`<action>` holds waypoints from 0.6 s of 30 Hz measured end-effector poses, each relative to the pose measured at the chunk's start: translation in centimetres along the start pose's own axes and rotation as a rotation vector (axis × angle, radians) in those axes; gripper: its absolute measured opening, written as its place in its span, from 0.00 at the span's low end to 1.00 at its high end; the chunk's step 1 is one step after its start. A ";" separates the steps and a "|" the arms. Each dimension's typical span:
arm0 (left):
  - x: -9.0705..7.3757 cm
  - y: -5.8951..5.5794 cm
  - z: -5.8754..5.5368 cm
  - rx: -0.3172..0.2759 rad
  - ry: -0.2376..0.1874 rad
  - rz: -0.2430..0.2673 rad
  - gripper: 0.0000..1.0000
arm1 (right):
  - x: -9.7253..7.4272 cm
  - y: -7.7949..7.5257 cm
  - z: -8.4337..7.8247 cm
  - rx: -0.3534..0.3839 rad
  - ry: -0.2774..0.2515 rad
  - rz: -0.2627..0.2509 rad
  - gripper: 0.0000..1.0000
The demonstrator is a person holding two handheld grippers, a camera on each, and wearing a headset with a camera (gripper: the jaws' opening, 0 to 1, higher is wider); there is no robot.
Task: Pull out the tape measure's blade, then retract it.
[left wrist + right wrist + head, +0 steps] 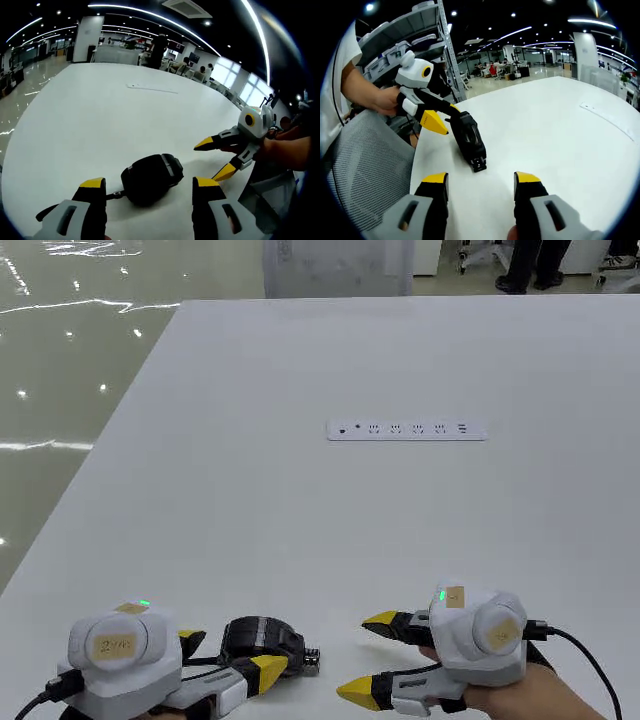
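Black tape [262,640] is lying on the white table [300,500] near its front edge, blade in, sitting between the left gripper's [149,182] wide-spread jaws. Right gripper [368,656] is hovering nearby, jaws likewise wide.

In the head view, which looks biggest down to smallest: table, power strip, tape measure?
1. Table, by far.
2-3. Power strip and tape measure: too close to rank. The strip looks longer, the tape measure bulkier, and it lies nearer the camera.
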State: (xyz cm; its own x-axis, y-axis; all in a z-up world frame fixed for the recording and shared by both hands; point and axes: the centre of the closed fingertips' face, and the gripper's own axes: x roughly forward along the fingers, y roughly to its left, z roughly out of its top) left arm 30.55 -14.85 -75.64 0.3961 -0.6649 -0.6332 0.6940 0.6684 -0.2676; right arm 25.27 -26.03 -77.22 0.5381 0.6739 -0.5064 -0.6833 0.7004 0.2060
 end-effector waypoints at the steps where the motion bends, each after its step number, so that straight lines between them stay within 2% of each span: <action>1: -0.1 0.0 0.0 0.011 -0.002 -0.012 0.67 | -0.1 -0.1 0.0 0.001 -0.001 -0.008 0.53; 2: -0.2 -0.2 0.1 0.022 -0.008 -0.039 0.67 | -0.3 -0.2 0.1 0.003 0.000 -0.015 0.54; 5: -0.8 0.3 0.3 0.026 -0.016 -0.054 0.68 | -0.8 -0.3 0.2 0.008 -0.003 -0.029 0.55; 9: -1.3 1.1 0.1 0.063 -0.002 -0.059 0.70 | -1.6 -0.3 0.5 0.018 -0.011 -0.043 0.57; 13: -1.7 1.9 -0.2 0.102 0.013 -0.048 0.72 | -2.4 -0.2 0.5 0.028 -0.013 -0.052 0.63; 18: -2.2 1.9 -0.5 0.126 0.024 -0.072 0.73 | -3.5 -0.5 0.7 0.041 -0.031 -0.083 0.68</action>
State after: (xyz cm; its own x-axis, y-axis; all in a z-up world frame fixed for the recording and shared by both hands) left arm 30.71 -11.95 -75.15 0.3293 -0.7002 -0.6335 0.7904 0.5715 -0.2208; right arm 24.04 -28.55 -74.93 0.6073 0.6198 -0.4971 -0.6153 0.7627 0.1993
